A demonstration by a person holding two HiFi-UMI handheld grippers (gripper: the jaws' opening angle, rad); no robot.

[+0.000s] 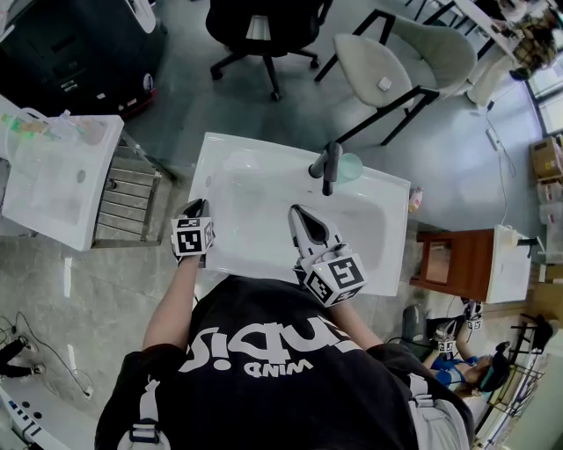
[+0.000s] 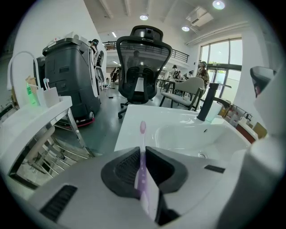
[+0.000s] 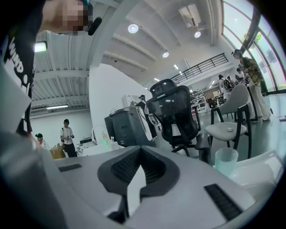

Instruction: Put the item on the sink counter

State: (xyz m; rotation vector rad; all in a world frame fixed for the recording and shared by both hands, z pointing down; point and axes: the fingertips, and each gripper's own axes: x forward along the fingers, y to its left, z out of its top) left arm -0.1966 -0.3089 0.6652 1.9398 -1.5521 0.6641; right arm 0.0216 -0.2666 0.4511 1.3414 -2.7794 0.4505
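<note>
A purple toothbrush (image 2: 142,147) stands clamped between the jaws of my left gripper (image 2: 142,150), its head poking out over the left rim of the white sink counter (image 2: 134,118). In the head view the left gripper (image 1: 195,209) hovers at the counter's left edge (image 1: 211,176). My right gripper (image 1: 297,213) hangs over the basin, tilted upward, jaws closed with nothing between them (image 3: 140,150). A black faucet (image 1: 327,167) and a pale green cup (image 1: 351,165) stand at the back of the sink; the cup (image 3: 226,163) also shows in the right gripper view.
A second white sink unit (image 1: 62,176) with a metal rack (image 1: 127,198) stands to the left. A black office chair (image 1: 259,26) and beige chairs (image 1: 396,53) are behind the sink, a wooden cabinet (image 1: 449,264) to its right.
</note>
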